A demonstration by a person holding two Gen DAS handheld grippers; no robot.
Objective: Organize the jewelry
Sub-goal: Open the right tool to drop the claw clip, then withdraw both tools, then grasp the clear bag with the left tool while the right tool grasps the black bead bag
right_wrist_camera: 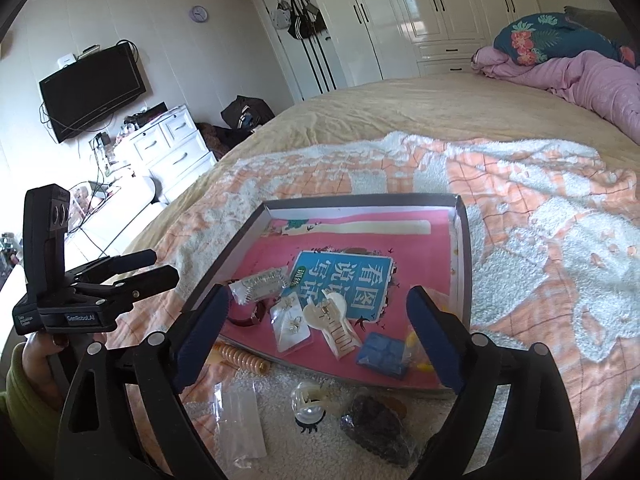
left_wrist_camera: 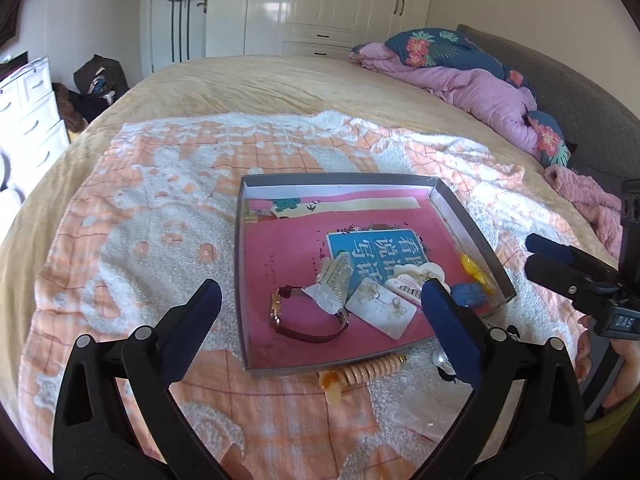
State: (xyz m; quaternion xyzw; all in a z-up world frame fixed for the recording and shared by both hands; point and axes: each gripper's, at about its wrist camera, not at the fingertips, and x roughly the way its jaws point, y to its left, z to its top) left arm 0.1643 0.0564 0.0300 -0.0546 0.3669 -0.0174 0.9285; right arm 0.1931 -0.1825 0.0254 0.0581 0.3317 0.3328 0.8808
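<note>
A shallow grey tray [left_wrist_camera: 246, 280] with a pink lining lies on the bed; it also shows in the right wrist view [right_wrist_camera: 464, 264]. In it lie a red-strapped watch [left_wrist_camera: 308, 326], an earring card [left_wrist_camera: 380, 308], a cream hair claw [right_wrist_camera: 334, 326], a blue square piece [right_wrist_camera: 382, 354] and a yellow item [left_wrist_camera: 474, 270]. In front of the tray lie a coil hair tie [left_wrist_camera: 370, 372], a clear bag [right_wrist_camera: 240, 420], a pearl clip [right_wrist_camera: 308, 408] and a dark hair clip [right_wrist_camera: 376, 424]. My left gripper [left_wrist_camera: 320, 320] is open and empty over the tray's near edge. My right gripper [right_wrist_camera: 316, 332] is open and empty above the near items.
The tray rests on an orange-and-white towel [left_wrist_camera: 160, 208] spread over a beige bedcover [left_wrist_camera: 260, 80]. A pink quilt and floral pillow [left_wrist_camera: 460, 72] lie at the far right. White drawers [right_wrist_camera: 168, 144] and a wall television [right_wrist_camera: 92, 84] stand left of the bed.
</note>
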